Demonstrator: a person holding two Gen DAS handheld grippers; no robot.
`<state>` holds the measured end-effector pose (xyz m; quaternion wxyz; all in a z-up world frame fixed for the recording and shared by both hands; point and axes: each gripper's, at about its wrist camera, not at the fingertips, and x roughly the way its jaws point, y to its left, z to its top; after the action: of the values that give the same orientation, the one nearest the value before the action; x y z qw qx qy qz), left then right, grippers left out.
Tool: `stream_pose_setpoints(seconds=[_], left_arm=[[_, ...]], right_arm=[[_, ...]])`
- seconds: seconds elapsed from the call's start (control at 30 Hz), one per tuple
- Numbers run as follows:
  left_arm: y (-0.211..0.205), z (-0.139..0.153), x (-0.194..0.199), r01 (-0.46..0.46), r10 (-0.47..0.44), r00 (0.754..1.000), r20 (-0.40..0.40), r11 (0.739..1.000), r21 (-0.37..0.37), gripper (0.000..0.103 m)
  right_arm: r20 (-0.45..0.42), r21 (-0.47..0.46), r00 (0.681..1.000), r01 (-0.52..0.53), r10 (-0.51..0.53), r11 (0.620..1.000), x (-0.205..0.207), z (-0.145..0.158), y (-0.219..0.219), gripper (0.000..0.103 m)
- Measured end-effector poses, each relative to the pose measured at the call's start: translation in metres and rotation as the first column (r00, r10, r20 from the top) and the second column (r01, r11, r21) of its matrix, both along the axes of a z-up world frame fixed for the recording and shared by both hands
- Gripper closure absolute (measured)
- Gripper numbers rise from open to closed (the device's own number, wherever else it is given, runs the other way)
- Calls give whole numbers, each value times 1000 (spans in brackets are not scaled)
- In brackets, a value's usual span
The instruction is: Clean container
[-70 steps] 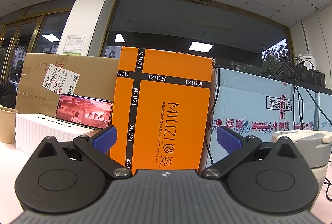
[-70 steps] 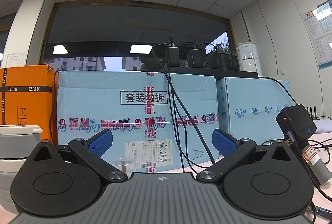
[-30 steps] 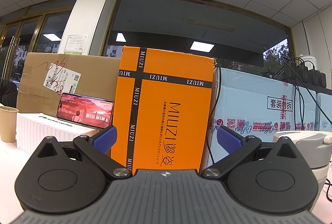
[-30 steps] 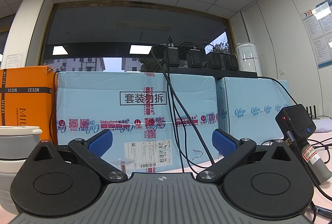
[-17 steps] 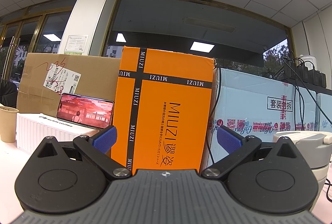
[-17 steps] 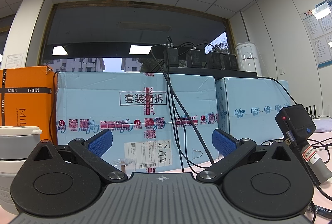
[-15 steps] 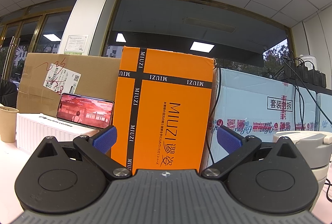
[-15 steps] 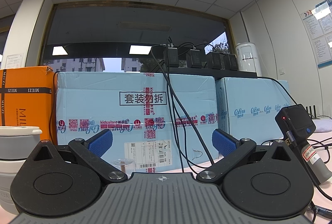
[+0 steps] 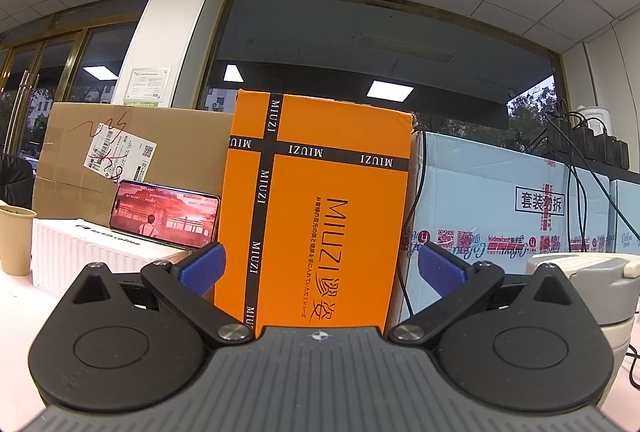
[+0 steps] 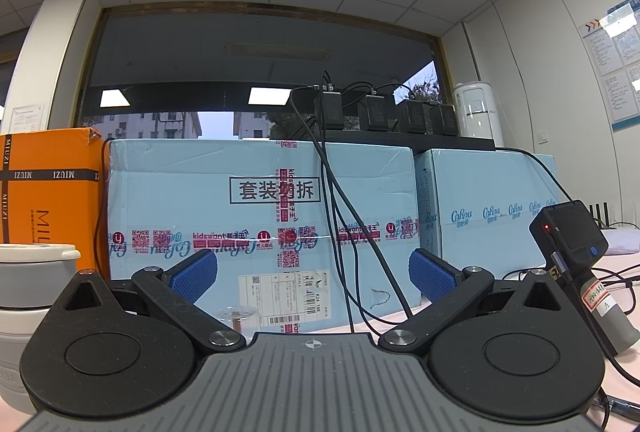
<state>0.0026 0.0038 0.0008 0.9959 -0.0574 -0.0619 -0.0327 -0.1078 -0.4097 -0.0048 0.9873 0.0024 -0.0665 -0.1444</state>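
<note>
A grey, white-lidded stacked container (image 9: 588, 268) stands on the table at the right edge of the left wrist view, partly hidden by the gripper body. The same container (image 10: 32, 272) shows at the left edge of the right wrist view. My left gripper (image 9: 320, 268) is open with nothing between its blue pads and faces an orange MIUZI box (image 9: 320, 208). My right gripper (image 10: 313, 274) is open too and empty, facing a light blue carton (image 10: 260, 208). Both sit low, near the tabletop.
A brown cardboard box (image 9: 120, 144), a phone (image 9: 166, 212) leaning on a white box (image 9: 96, 252), and a paper cup (image 9: 14, 240) stand at left. Black cables (image 10: 340, 232) hang over the blue cartons. A black handheld device (image 10: 576, 252) with cables lies at right. A small glass piece (image 10: 236, 314) sits ahead.
</note>
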Motion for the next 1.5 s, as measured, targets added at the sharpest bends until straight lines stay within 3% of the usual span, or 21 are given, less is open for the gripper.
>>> stream_pose_setpoints(seconds=[1.5], left_arm=[[2, 0, -3, 11, -11, 1000, 14, 1000, -11, 0]], right_arm=[[0, 10, 1000, 3, -3, 1000, -1, -1, -1, 0]])
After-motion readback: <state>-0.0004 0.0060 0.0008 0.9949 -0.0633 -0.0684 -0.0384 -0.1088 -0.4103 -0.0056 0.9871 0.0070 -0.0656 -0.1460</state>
